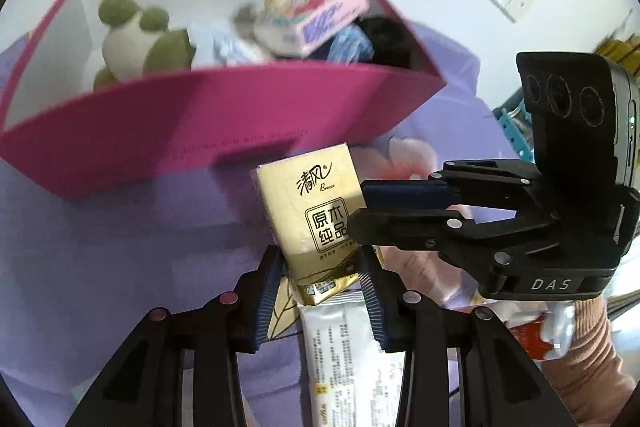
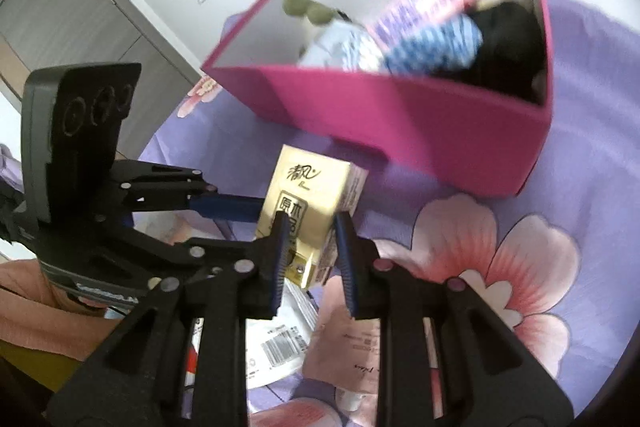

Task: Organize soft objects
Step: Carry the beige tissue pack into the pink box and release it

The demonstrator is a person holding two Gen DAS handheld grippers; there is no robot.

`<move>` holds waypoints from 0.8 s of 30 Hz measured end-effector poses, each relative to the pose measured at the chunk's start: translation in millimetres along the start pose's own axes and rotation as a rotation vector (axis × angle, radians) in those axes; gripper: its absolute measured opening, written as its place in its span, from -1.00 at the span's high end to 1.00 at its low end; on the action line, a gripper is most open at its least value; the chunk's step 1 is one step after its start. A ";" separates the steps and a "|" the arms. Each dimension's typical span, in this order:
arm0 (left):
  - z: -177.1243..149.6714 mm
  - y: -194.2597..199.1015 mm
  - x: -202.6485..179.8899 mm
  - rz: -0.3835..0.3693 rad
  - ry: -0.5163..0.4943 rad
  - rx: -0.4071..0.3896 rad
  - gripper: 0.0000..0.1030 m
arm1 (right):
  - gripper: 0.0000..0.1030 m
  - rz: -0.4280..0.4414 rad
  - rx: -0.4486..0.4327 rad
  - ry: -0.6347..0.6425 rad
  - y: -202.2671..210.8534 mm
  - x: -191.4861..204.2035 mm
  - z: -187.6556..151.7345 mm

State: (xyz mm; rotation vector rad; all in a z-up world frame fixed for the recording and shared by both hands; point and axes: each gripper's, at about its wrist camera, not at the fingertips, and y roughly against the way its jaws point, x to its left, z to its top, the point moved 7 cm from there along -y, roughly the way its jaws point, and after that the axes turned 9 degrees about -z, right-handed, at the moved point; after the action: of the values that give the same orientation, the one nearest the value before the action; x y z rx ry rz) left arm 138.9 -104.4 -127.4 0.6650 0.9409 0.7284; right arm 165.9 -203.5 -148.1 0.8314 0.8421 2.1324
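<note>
Claws left [image 1: 322,291] and right [image 2: 310,255] both pinch the yellow tissue pack [image 1: 310,207].

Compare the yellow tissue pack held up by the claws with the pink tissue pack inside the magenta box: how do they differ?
The yellow plastic-wrapped tissue pack stands upright outside the magenta cardboard box, between claw pads. The pink plastic-wrapped tissue pack lies tilted inside it on other soft things, untouched, and looks longer and flatter. Both are printed packs.

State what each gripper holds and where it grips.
Both grip the yellow tissue pack: the left gripper clamps its lower end, the right gripper its side.
</note>
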 end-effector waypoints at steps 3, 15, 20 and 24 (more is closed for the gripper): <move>4.4 17.8 -8.0 0.000 -0.023 -0.046 0.25 | 0.48 -0.020 -0.034 0.032 14.3 7.4 7.9; 56.5 80.8 -37.4 0.009 -0.116 -0.220 0.25 | 0.48 -0.050 -0.196 0.078 72.5 30.3 71.5; 79.8 79.4 -24.4 0.000 -0.077 -0.237 0.25 | 0.48 -0.038 -0.216 0.067 74.9 29.0 95.1; 90.5 65.2 -9.1 -0.018 -0.038 -0.225 0.25 | 0.48 -0.027 -0.200 0.028 64.8 19.8 103.2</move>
State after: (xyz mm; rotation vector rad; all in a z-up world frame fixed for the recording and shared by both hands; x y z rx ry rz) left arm 198.5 -90.2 -33.7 0.4698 0.8152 0.7895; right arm 209.0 -191.8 -32.9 0.6846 0.6370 2.1672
